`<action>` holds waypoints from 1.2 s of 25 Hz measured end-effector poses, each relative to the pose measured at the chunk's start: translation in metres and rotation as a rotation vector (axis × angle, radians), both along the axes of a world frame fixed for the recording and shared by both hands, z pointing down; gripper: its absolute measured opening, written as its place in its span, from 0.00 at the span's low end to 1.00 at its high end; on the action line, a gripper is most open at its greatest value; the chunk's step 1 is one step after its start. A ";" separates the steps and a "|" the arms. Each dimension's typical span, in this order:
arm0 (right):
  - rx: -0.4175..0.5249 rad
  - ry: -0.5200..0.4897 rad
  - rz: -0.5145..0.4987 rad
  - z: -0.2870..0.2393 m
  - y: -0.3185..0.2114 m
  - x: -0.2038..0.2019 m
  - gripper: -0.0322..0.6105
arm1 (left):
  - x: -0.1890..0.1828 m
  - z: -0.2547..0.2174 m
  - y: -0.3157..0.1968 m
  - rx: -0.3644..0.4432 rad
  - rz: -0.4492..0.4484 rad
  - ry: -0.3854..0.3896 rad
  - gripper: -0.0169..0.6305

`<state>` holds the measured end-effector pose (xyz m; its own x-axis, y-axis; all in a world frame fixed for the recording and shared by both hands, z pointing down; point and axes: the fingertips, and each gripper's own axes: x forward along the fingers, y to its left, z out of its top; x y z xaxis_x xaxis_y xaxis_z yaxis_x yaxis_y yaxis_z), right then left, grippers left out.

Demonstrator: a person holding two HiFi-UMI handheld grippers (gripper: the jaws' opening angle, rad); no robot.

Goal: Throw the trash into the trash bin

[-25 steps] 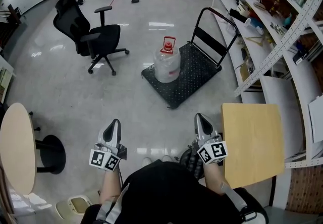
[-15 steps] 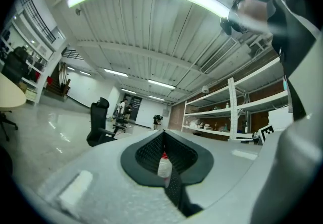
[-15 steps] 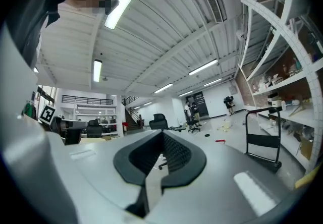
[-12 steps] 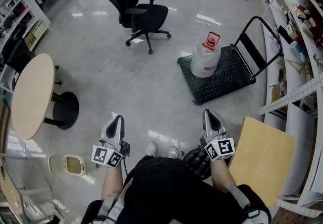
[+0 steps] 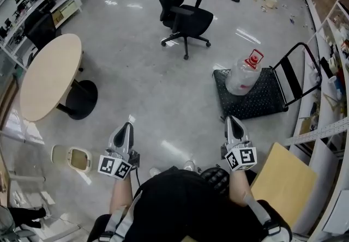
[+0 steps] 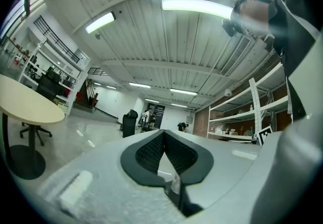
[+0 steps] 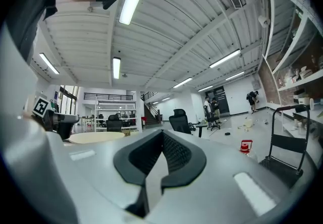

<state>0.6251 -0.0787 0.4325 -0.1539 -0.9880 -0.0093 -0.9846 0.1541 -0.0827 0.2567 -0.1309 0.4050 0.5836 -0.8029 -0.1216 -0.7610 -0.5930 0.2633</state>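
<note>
White scrap (image 6: 175,183) of trash seems pinched in my clenched left gripper (image 5: 126,125), right of the trash bin (image 5: 59,155) on the floor; my right gripper (image 5: 231,120), farther right, is closed on nothing. Released from here, the light scrap could flutter past the bin's small mouth.

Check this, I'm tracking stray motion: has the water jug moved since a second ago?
No. The water jug still stands on the same corner of the black cart; both slid rightward in the head view together, so the camera turned.
</note>
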 end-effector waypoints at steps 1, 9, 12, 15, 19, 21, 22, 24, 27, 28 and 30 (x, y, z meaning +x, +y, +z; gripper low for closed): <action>0.001 0.000 0.004 -0.002 -0.005 -0.007 0.06 | -0.012 -0.003 -0.001 0.007 -0.012 0.000 0.03; 0.008 0.035 -0.164 -0.010 -0.049 -0.097 0.06 | -0.101 0.003 0.006 0.041 -0.174 -0.102 0.03; 0.008 0.034 -0.237 -0.011 -0.066 -0.136 0.06 | -0.130 0.005 0.010 0.045 -0.233 -0.101 0.03; 0.023 0.041 -0.320 -0.017 -0.081 -0.180 0.06 | -0.161 0.002 0.016 0.050 -0.292 -0.089 0.03; 0.034 0.038 -0.417 -0.021 -0.094 -0.238 0.06 | -0.202 0.000 0.030 0.055 -0.361 -0.069 0.03; 0.039 0.031 -0.465 -0.023 -0.097 -0.268 0.06 | -0.224 0.000 0.038 0.058 -0.394 -0.065 0.03; 0.042 0.029 -0.487 -0.024 -0.098 -0.282 0.06 | -0.234 0.000 0.042 0.059 -0.412 -0.066 0.03; 0.042 0.023 -0.525 -0.022 -0.100 -0.306 0.06 | -0.253 0.001 0.052 0.058 -0.448 -0.067 0.03; 0.024 0.002 -0.581 -0.012 -0.102 -0.336 0.06 | -0.279 0.008 0.072 0.043 -0.505 -0.083 0.03; 0.014 -0.003 -0.605 -0.007 -0.103 -0.348 0.06 | -0.289 0.010 0.080 0.036 -0.530 -0.091 0.03; -0.007 -0.005 -0.665 0.001 -0.104 -0.376 0.06 | -0.312 0.013 0.099 0.023 -0.598 -0.094 0.03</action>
<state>0.2495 -0.1826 0.4339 -0.7307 -0.6826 -0.0058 -0.6795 0.7281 -0.0899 -0.0549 -0.0316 0.4180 0.0411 -0.9928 -0.1124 -0.9834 -0.0601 0.1710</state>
